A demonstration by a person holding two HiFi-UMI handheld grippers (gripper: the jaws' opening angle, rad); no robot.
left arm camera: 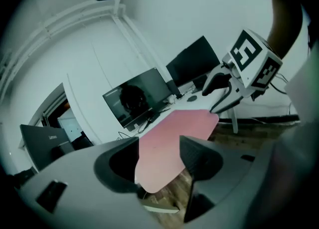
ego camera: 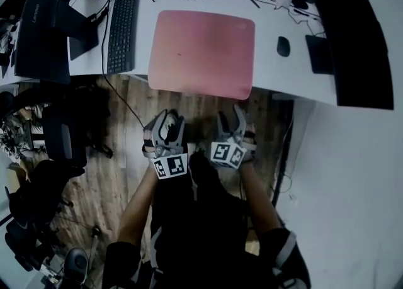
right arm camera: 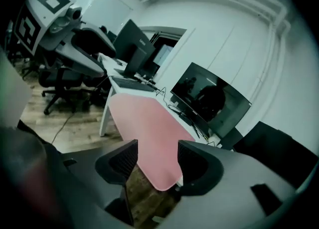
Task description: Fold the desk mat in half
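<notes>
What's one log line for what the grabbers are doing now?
stage: before grasp | desk mat: flat, unfolded | left gripper: open, empty | right gripper: open, empty

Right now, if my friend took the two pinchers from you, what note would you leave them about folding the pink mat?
Left gripper: open, empty, just short of the desk's near edge.
Right gripper: open, empty, beside it.
Flat pink rectangular desk mat: lies unfolded on the white desk, with its near edge poking past the desk edge. A black keyboard is to its left.
Done: nothing is folded yet.
Left: probably grip the two near corners, then fold the mat in half.
</notes>
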